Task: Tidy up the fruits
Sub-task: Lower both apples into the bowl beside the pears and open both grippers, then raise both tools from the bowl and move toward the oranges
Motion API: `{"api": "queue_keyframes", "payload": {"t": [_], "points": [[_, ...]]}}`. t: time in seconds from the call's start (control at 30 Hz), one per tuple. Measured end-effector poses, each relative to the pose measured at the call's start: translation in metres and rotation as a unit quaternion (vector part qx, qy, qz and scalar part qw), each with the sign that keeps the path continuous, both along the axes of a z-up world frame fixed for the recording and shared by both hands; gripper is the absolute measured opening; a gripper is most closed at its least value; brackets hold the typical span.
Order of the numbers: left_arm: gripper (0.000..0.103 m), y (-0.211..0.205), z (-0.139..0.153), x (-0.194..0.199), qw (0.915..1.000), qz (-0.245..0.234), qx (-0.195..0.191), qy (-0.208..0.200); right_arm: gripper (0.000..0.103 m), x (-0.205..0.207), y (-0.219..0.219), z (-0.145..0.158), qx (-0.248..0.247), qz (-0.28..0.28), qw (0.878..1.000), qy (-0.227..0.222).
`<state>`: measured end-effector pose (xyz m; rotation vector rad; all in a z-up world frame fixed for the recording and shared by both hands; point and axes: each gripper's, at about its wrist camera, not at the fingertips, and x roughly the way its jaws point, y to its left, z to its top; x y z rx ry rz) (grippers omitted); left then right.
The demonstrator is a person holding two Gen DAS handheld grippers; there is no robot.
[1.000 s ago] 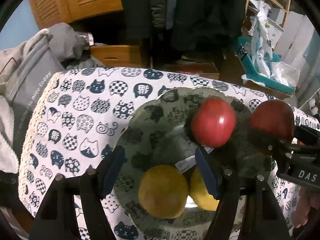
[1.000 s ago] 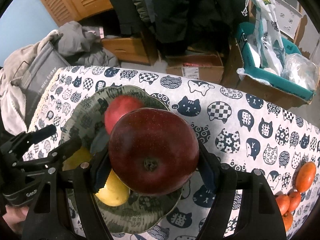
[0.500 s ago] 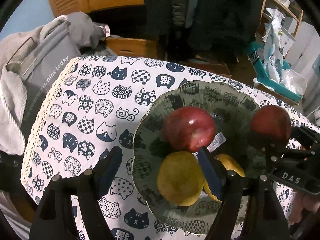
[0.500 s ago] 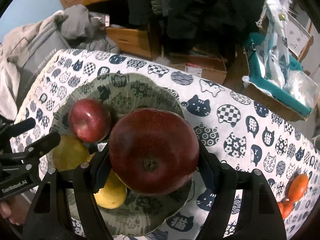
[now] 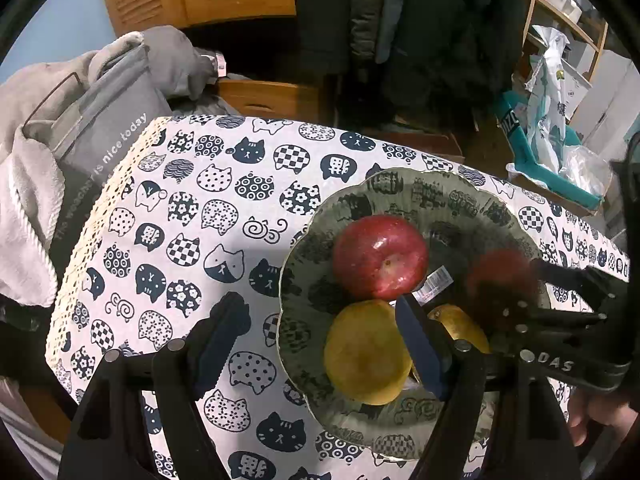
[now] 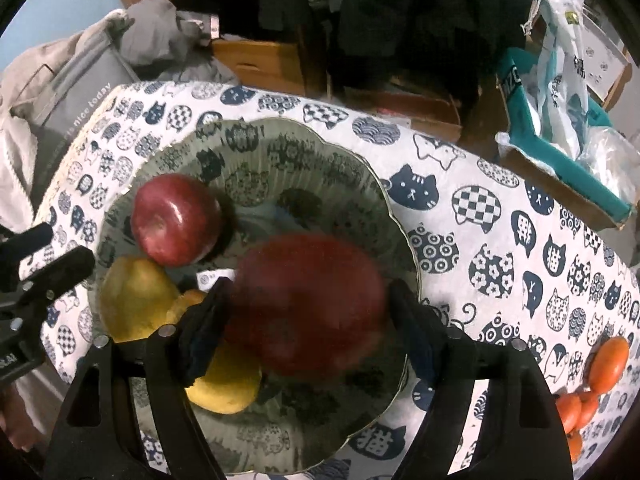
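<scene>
A green patterned plate (image 6: 280,136) sits on the cat-print tablecloth and holds a red apple (image 6: 176,218) and two yellow pears (image 6: 136,300) (image 6: 224,384). My right gripper (image 6: 310,326) hangs over the plate's right half with its jaws opening. A large dark red apple (image 6: 308,304) is blurred between them, free of the pads. In the left wrist view that apple (image 5: 500,280) shows on the plate (image 5: 400,184) beside the red apple (image 5: 380,258) and a pear (image 5: 366,352). My left gripper (image 5: 320,340) stands open above the plate's left rim, holding nothing.
Several oranges (image 6: 608,364) lie on the cloth at the far right. A grey bag (image 5: 100,128) and clothes rest beyond the table's left edge. Boxes and a teal bin (image 6: 560,160) stand on the floor behind. A barcode sticker (image 5: 434,282) lies in the plate.
My right gripper's jaws have spread and let go of the dark red apple, which now blurs lower over the plate. The left gripper has shifted left toward the plate's rim.
</scene>
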<state>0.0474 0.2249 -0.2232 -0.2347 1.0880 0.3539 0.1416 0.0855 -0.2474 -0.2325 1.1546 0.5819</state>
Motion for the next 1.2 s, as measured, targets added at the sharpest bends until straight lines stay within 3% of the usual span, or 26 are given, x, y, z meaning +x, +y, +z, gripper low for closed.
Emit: {"api": "queue_keyframes", "payload": {"t": [0.03,0.43,1.0,1.2], "points": [[0.079,0.0,0.0,0.0,1.0,0.0,-0.001,0.0,0.088,0.0,0.0,0.005,0.005,0.0,1.0,-0.006],[0.079,-0.003,0.019,-0.008,0.9997,0.001,-0.015,-0.02,0.088,0.0,-0.015,0.047,0.024,-0.023,0.999,-0.041],[0.08,-0.046,0.08,-0.029,0.9951,-0.047,-0.004,-0.087,0.088,-0.031,-0.066,0.131,0.026,-0.045,0.99,-0.131],[0.086,-0.063,0.106,-0.038,0.9915,-0.062,0.012,-0.114,0.088,-0.048,-0.09,0.163,0.04,-0.055,0.985,-0.16]]}}
